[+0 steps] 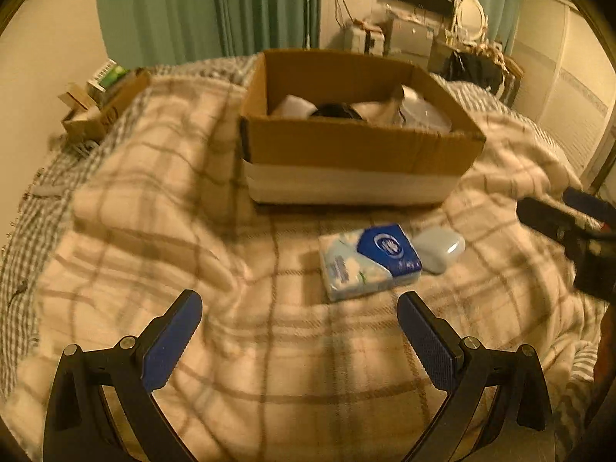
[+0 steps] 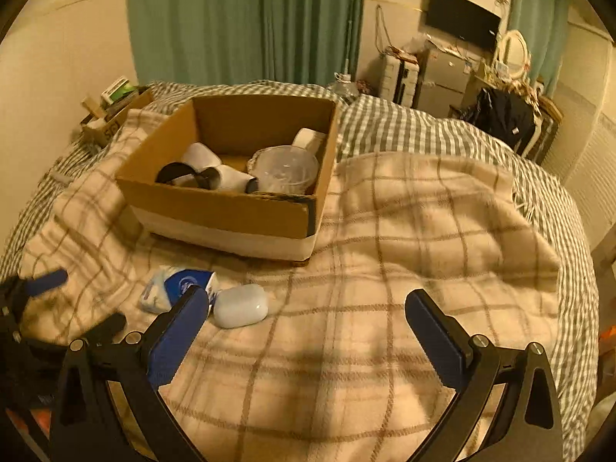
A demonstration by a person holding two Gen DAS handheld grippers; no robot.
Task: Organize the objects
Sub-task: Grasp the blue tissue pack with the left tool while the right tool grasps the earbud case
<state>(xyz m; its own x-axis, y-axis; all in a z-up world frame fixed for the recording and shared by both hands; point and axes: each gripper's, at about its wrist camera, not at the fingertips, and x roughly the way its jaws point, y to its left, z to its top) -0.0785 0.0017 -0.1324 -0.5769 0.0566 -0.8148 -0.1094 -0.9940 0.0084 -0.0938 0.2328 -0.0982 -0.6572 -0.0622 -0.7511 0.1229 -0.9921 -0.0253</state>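
A blue and white tissue pack lies on the plaid blanket in front of an open cardboard box. A pale grey oval case lies touching its right side. The box holds white rolled items, a black ring and a clear plastic bowl. My left gripper is open and empty, just short of the tissue pack. My right gripper is open and empty above the blanket, with the case and the tissue pack by its left finger. The box stands beyond them.
A smaller cardboard box with packets sits at the bed's far left edge. Green curtains hang behind the bed. A cluttered cabinet and a wall screen stand at the back right. A checked sheet covers the far side.
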